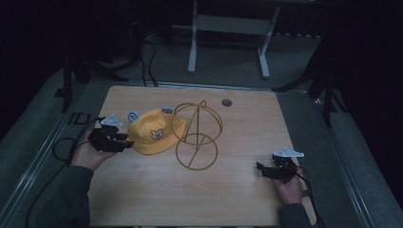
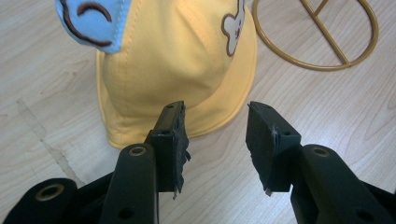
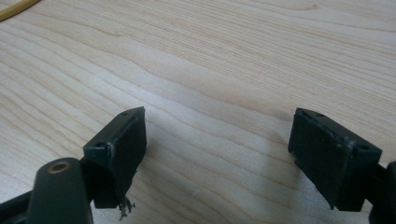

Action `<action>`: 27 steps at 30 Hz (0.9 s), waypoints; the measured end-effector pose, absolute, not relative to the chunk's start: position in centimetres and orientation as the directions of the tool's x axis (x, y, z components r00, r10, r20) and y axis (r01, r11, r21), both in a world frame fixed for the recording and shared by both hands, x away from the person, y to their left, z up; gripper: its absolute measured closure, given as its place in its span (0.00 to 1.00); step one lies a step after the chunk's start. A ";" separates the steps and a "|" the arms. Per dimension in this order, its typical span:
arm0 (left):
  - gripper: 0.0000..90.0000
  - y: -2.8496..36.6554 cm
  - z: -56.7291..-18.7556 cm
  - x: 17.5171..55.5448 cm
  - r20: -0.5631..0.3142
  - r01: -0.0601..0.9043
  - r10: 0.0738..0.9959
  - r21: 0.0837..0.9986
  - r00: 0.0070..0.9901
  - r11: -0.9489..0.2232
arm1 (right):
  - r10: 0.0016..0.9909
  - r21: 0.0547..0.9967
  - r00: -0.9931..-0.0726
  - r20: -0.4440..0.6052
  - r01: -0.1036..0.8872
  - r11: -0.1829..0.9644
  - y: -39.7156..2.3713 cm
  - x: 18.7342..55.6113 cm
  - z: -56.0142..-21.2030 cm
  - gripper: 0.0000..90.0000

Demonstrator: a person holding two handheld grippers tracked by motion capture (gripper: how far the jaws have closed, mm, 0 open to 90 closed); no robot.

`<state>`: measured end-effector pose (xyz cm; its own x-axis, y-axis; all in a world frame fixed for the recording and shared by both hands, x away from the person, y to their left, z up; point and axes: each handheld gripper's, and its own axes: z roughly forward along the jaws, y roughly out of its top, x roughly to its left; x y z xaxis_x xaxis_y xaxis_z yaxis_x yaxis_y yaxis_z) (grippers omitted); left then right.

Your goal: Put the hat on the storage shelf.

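Yellow hat (image 1: 153,133) and wire stand (image 1: 197,134) on a wooden table (image 1: 190,199), a gripper at either side.

Left of the hat, the left gripper (image 1: 124,141) holds its jaws partly apart just short of the brim, gripping nothing. The gold wire stand touches the hat's right edge. Well to the hat's right, near the table's edge, the right gripper (image 1: 260,167) is spread wide and empty over bare wood.

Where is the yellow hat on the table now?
In the high view the yellow hat lies left of centre on the table, between the open left gripper and the gold wire stand.
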<state>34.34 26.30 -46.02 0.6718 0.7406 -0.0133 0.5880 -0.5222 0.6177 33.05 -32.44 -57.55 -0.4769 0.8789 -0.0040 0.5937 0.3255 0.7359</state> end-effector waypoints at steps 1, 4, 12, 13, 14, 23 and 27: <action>0.64 26.3 -45.9 34.5 -0.013 0.584 0.736 0.619 0.677 -0.526 | 0.879 0.736 -0.477 -0.004 0.594 0.325 -32.4 33.1 -57.5 0.21; 0.65 26.3 -45.6 34.9 -0.007 0.580 0.730 0.612 0.684 -0.538 | 0.879 0.736 -0.477 -0.004 0.594 0.326 -32.4 33.1 -57.5 0.21; 0.64 26.4 -44.7 36.1 0.003 0.560 0.711 0.614 0.704 -0.557 | 0.879 0.736 -0.477 -0.004 0.594 0.326 -32.4 33.1 -57.5 0.21; 0.64 26.4 -44.7 36.1 0.003 0.560 0.711 0.614 0.704 -0.557 | 0.879 0.736 -0.477 -0.003 0.594 0.325 -32.4 33.1 -57.5 0.21; 0.64 26.3 -44.6 36.2 0.002 0.558 0.709 0.615 0.705 -0.557 | 0.879 0.736 -0.477 -0.003 0.594 0.325 -32.4 33.1 -57.5 0.21; 0.63 26.4 -43.7 37.2 0.000 0.548 0.713 0.640 0.701 -0.539 | 0.879 0.736 -0.477 -0.004 0.594 0.325 -32.4 33.1 -57.5 0.21; 0.63 26.6 -43.4 37.5 -0.005 0.552 0.719 0.643 0.695 -0.530 | 0.879 0.736 -0.477 -0.004 0.594 0.325 -32.4 33.1 -57.5 0.21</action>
